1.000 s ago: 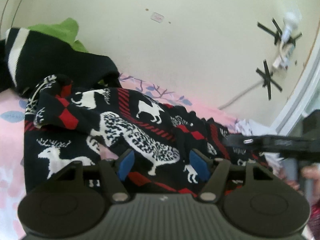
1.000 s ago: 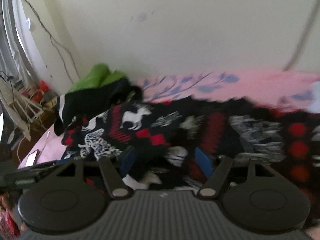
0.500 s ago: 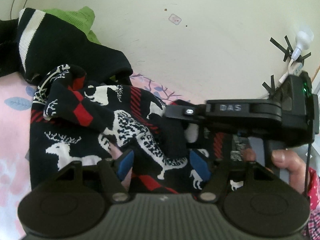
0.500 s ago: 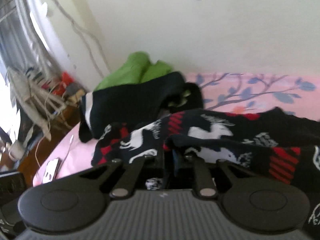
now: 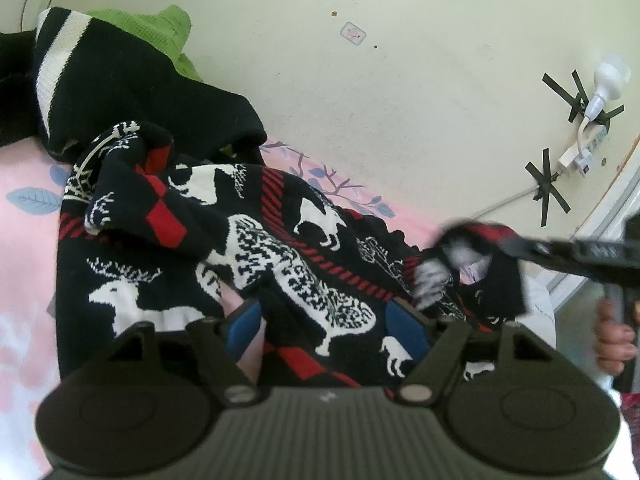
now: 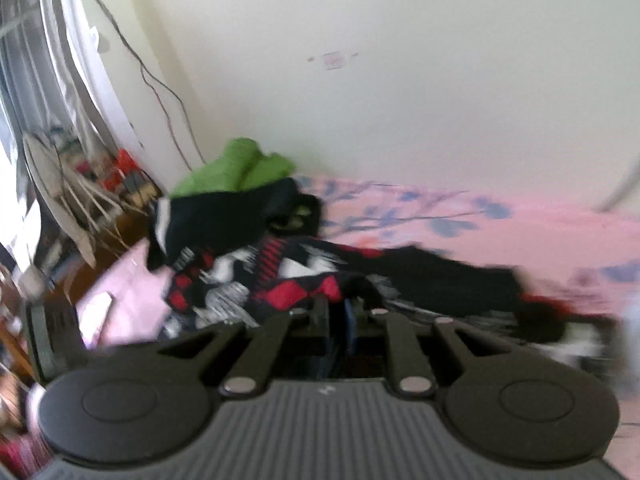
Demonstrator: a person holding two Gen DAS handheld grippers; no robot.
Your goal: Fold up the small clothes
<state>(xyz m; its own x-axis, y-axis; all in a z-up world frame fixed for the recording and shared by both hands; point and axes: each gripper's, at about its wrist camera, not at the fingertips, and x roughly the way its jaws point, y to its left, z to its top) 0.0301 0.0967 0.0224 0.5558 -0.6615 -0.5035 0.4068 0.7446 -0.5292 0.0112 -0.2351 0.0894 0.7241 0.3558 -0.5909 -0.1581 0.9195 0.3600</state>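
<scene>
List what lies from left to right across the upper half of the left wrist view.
Black jumper with a white stripe → green garment → small sticker on the wall → black tape crosses → white plug and cable.

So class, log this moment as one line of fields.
right tool: shut on sweater, lifting edge | left tool: open over sweater | fold: unfinished

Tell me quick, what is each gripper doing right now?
Left gripper: open, jaws just widened, reindeer sweater lying between them, not pinched.
Right gripper: shut on the reindeer sweater's edge.
</scene>
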